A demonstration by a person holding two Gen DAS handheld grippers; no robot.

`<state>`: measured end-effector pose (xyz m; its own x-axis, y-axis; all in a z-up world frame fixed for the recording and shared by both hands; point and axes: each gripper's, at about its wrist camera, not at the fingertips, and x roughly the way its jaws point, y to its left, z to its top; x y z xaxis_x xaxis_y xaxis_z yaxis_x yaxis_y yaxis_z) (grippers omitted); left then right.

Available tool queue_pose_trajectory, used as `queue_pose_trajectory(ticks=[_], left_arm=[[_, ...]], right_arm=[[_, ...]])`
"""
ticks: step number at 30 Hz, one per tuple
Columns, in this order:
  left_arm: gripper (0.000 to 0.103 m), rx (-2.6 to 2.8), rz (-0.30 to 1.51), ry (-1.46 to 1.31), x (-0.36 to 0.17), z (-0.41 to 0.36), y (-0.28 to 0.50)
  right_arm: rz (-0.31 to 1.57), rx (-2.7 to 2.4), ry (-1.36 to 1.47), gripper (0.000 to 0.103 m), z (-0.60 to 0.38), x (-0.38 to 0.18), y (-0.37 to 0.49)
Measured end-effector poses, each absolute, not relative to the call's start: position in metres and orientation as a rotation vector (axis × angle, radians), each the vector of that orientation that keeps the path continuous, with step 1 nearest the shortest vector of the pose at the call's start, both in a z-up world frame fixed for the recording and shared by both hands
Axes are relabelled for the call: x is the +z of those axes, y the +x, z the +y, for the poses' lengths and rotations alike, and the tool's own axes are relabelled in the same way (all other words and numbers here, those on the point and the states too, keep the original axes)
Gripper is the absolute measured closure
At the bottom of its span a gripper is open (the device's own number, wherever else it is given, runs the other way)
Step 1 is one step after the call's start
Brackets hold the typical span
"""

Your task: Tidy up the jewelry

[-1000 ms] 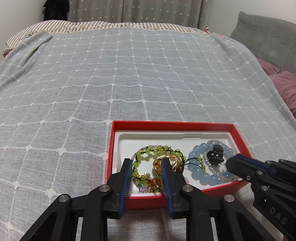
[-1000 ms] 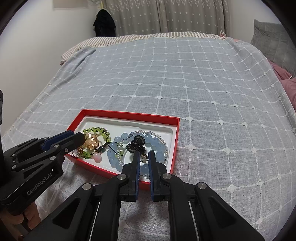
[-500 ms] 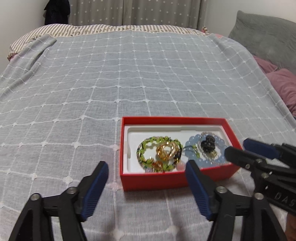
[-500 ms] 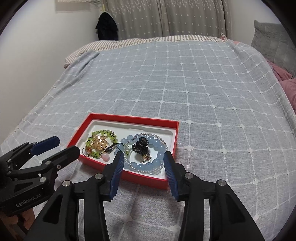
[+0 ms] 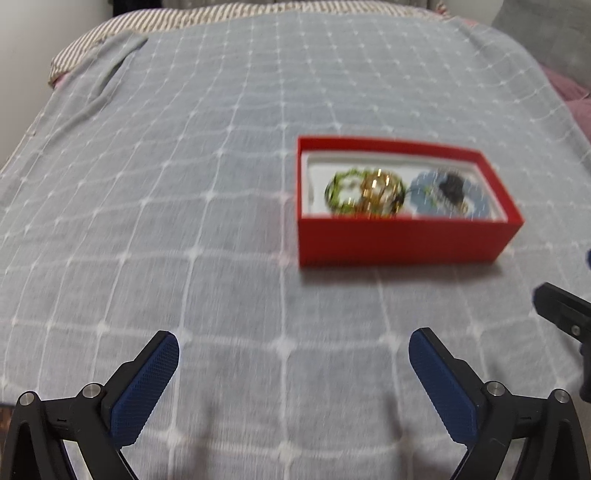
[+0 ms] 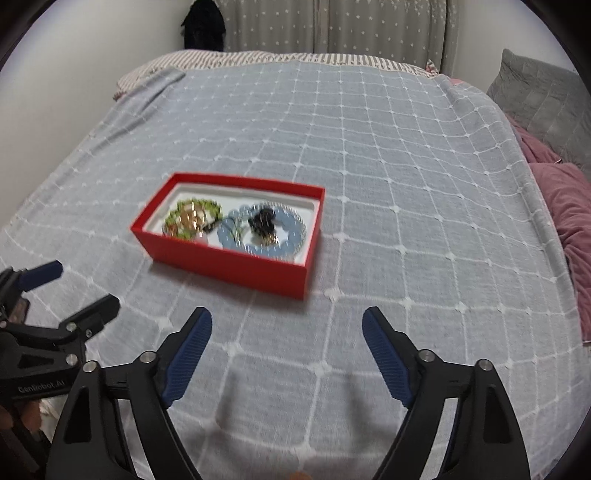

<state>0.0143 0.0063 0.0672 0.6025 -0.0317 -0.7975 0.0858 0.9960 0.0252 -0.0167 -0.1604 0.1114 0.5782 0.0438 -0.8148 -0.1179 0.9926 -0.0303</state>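
A red box point(image 5: 402, 240) point(image 6: 225, 264) with a white lining sits on the bed. Inside lie a green bead bracelet point(image 5: 338, 190) point(image 6: 173, 218) with a gold piece point(image 5: 380, 186) point(image 6: 192, 218) on it, and a light blue bead bracelet point(image 5: 476, 203) point(image 6: 291, 230) with a dark piece point(image 5: 452, 188) point(image 6: 264, 221). My left gripper point(image 5: 291, 350) point(image 6: 85, 288) hangs near the bed's front, back from the box, its jaws opening with nothing between them. My right gripper point(image 6: 286, 328) is also back from the box, jaws opening and empty; one of its fingers point(image 5: 561, 310) shows at the left wrist view's right edge.
A grey bedspread point(image 6: 369, 147) with a white grid covers the bed. A grey pillow point(image 6: 543, 99) and a pink quilt point(image 6: 569, 221) lie at the right. Curtains point(image 6: 369, 26) hang behind, and a wall runs along the left.
Both grippers drew back from the box toward the bed's front and their jaws spread wide. The jewelry stayed in the box.
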Motion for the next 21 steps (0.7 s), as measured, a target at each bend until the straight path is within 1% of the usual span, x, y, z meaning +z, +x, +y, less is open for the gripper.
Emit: queue_pose_trajectory(ticks=[8, 21], left_arm=[[0.001, -0.044, 0.949, 0.04, 0.067, 0.01, -0.001], [0.001, -0.042, 0.965, 0.027, 0.062, 0.008, 0.002]], right_arm=[[1.038, 0.081, -0.063, 0.012, -0.163, 0.103, -0.043], [1.062, 0.057, -0.061, 0.012, -0.164, 0.098, -0.042]])
